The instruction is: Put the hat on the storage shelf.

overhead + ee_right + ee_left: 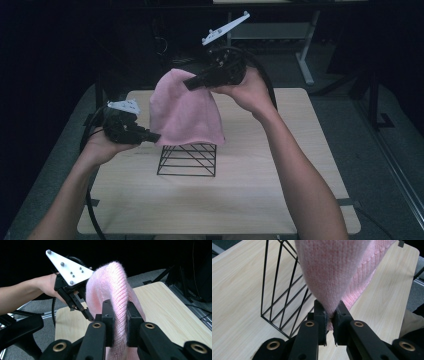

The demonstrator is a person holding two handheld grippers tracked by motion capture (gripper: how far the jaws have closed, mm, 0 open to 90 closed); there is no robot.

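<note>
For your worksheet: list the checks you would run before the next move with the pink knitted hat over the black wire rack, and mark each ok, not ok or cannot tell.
1. Left gripper clamped on the pink knitted hat at its lower edge: ok.
2. Right gripper clamped on the hat's upper fold: ok.
3. Hat hangs above the black wire rack: ok.
4. Rack upright on the table: ok.
5. Hat's opening spread wide enough for the rack: cannot tell.
6. Cables free of the rack: ok.
</note>
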